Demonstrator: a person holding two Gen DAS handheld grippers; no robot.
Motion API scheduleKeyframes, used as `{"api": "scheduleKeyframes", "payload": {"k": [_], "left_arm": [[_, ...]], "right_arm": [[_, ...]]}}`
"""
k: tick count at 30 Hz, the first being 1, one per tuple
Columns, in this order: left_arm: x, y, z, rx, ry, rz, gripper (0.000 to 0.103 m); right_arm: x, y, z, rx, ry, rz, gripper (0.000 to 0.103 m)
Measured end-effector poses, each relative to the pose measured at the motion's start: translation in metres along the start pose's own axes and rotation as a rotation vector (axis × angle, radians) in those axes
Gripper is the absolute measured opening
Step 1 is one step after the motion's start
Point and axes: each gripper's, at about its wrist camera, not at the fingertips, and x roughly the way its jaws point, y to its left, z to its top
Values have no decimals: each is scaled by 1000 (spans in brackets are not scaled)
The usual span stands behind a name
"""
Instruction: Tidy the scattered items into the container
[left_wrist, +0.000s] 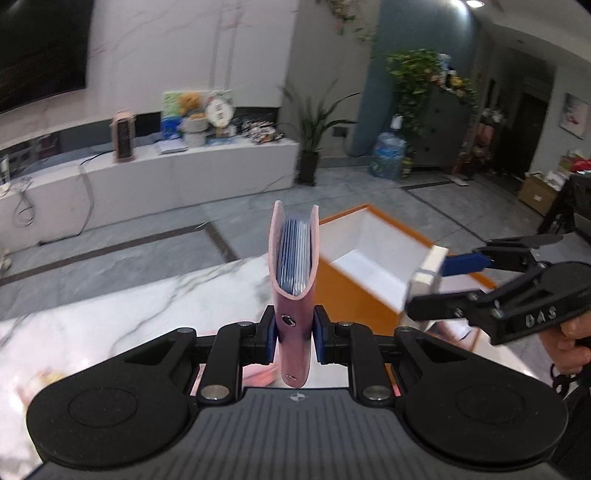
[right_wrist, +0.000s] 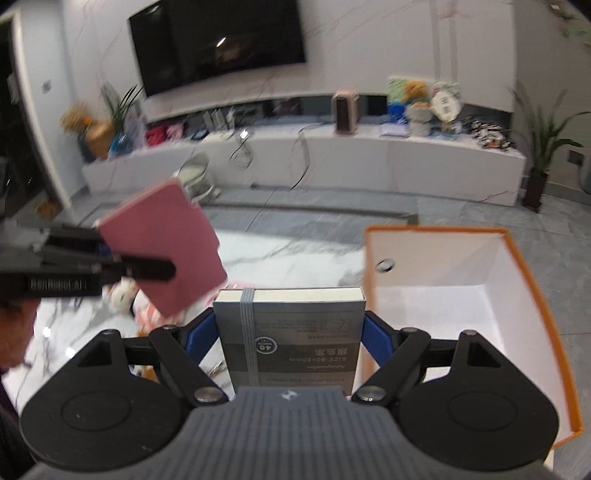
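Note:
My left gripper (left_wrist: 293, 334) is shut on a pink card holder (left_wrist: 294, 258) with blue sleeves inside, held upright above the marble table. It also shows in the right wrist view (right_wrist: 166, 254), held by the left gripper (right_wrist: 147, 269). My right gripper (right_wrist: 290, 328) is shut on a grey notepad (right_wrist: 290, 332) with an elastic band. In the left wrist view the right gripper (left_wrist: 430, 284) holds the notepad (left_wrist: 428, 273) at the box's near rim. The orange box (right_wrist: 532, 295) with white inside stands open at the right; it also shows in the left wrist view (left_wrist: 354, 291).
The white marble table (left_wrist: 147, 306) carries small pink and white items (right_wrist: 129, 299) under the card holder, blurred. Beyond the table edge lie a grey tiled floor, a long white TV bench (right_wrist: 332, 155) and a potted plant (left_wrist: 314, 147).

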Motion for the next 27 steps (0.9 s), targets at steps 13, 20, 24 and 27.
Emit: {"api": "scheduleKeyframes", "payload": {"k": [13,20,24,27], "left_arm": [[57,-71,19,90,-9,-180,22],[92,-88,21,60,-5,-252,22],[111,-93,11,73,33,-263,22],[120,-94,2,69,53,-263,22]], "right_arm": [[-30,-77,1,195,-93,-189,83],[-30,-106,-8,240,-75,-276,83],[-23,-113,-12,232,-44,-290,83],[-21,-113,-13,222,-39,-294,83]]}}
